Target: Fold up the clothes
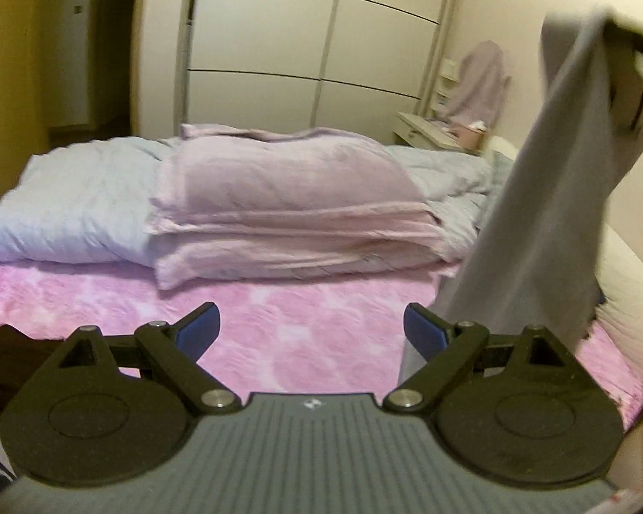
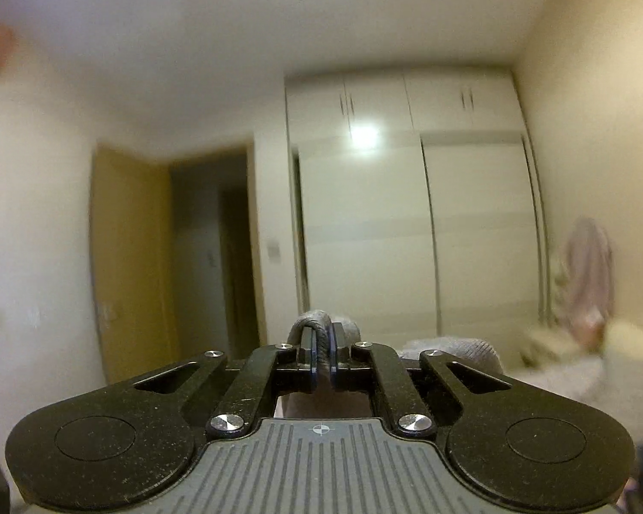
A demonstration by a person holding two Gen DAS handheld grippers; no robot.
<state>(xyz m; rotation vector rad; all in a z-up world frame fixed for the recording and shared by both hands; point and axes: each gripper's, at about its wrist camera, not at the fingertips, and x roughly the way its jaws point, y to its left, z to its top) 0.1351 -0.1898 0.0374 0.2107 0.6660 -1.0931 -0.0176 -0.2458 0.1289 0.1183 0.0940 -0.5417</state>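
Step in hand: lifting a garment clear of the bed for folding. The right gripper (image 2: pixel 321 349) is clamped on a bunched edge of the grey garment (image 1: pixel 548 222), holding it high. The garment hangs at the bed's right side, long axis near vertical, slanting down toward the pink bedspread (image 1: pixel 278 312); its lower end is hidden. The left gripper (image 1: pixel 310 327) stands wide, empty. Judged next: the left must take a second edge to spread the cloth.
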